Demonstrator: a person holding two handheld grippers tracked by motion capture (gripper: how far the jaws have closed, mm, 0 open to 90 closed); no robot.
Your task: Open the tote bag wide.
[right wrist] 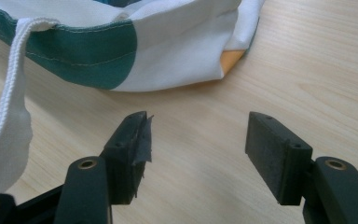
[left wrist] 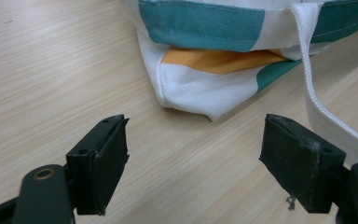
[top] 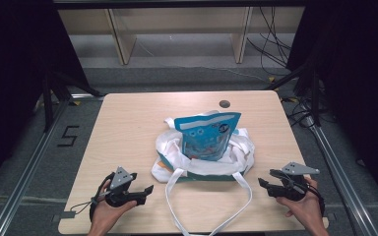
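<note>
White cloth bag [top: 202, 157] between both grippers' open jaws, untouched.

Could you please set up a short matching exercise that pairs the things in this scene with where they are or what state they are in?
Things:
1. pouch
2. bag
3. strap
4. left gripper

Places or states:
A. looped on the table toward the person
B. open, nothing between its jaws
C. standing up inside the bag
D. slumped at the table's middle

Pairs: 1-C, 2-D, 3-A, 4-B

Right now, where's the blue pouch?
High view: the blue pouch stands upright inside the white tote bag at table centre, just below the dark round hole.
</note>
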